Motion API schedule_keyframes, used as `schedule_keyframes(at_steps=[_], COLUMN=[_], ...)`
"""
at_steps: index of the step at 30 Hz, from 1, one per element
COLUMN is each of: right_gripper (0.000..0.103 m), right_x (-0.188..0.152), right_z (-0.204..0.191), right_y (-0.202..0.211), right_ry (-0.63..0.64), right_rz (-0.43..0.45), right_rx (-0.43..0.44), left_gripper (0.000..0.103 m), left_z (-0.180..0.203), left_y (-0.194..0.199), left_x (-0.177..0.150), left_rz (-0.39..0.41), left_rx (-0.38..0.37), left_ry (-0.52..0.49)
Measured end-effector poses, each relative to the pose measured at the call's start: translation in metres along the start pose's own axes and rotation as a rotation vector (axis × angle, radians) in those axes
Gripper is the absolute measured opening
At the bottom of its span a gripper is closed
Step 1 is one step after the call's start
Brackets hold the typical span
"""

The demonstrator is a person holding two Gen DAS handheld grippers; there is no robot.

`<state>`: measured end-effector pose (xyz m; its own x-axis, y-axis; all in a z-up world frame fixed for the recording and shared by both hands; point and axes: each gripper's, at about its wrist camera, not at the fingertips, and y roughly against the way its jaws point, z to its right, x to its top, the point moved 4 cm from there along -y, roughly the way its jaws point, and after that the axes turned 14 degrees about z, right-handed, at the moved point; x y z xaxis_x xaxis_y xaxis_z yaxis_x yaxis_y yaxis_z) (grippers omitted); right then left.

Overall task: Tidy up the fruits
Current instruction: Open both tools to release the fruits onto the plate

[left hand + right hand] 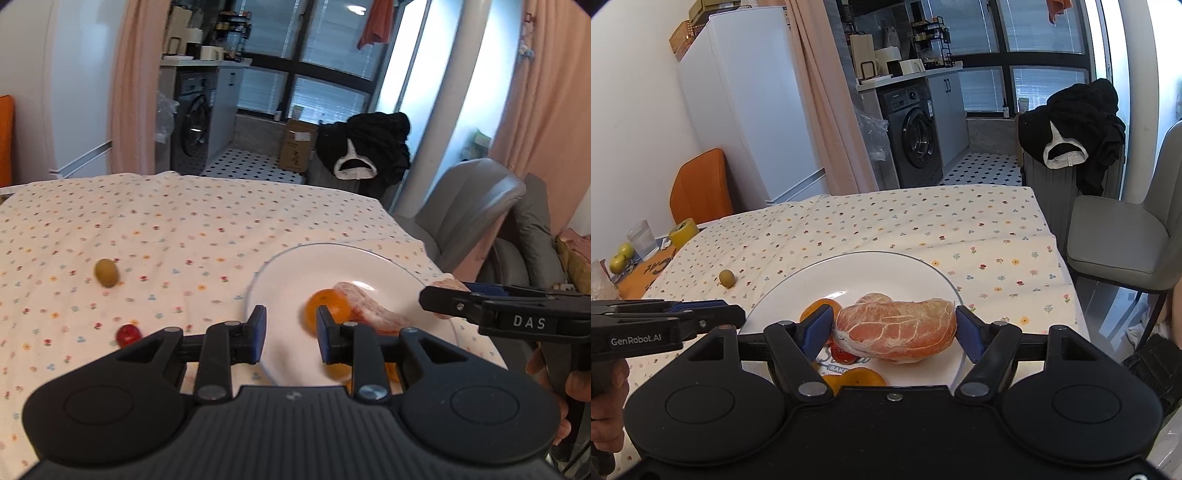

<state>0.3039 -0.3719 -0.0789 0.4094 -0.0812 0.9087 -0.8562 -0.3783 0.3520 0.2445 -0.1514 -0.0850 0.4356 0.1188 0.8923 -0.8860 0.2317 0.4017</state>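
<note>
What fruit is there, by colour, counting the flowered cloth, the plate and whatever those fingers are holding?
Orange fruit: 2, both on the plate
Red fruit: 2, one on the cloth, one on the plate
Green fruit: 1, on the cloth
Pink peeled segment: 1, between the fingers
Total: 6

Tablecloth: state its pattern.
The tablecloth is cream with small multicoloured flowers, clearest in the right wrist view.

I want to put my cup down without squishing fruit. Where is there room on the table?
The flowered cloth beyond the plate's far rim is bare, as is the stretch between the plate and the green fruit. It is crowded on the plate's near half, where the right gripper holds the pomelo piece among oranges.
</note>
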Motion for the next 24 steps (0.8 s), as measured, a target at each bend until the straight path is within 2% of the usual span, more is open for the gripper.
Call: schedule_keyframes(at_steps=[9, 17, 19, 24], right_gripper=[0.075, 0.075, 0.075, 0.077], right_x=[0.007, 0.007, 0.007, 0.005], right_z=[-0.004, -0.012, -0.018, -0.035], right_y=[-0.003, -0.001, -0.002, -0.008], right_ry=[-0.045, -0.037, -0.03, -0.016], right_rz=[0.02, 0.016, 0.011, 0.002], right_rx=[0.0, 0.008, 0.017, 0.045], left_gripper=[0.029, 0.044, 0.052, 0.056], left_z=[-0.023, -0.038, -0.044, -0.063], left_y=[0.011, 0.023, 0.028, 0.039], left_x=[0.004, 0.007, 0.008, 0.01], left_rz=[0.006, 0.031, 0.037, 0.051], left_rx=[0.05, 0.069, 0.083, 0.125], left_ry=[0.038, 0.05, 0.056, 0.077])
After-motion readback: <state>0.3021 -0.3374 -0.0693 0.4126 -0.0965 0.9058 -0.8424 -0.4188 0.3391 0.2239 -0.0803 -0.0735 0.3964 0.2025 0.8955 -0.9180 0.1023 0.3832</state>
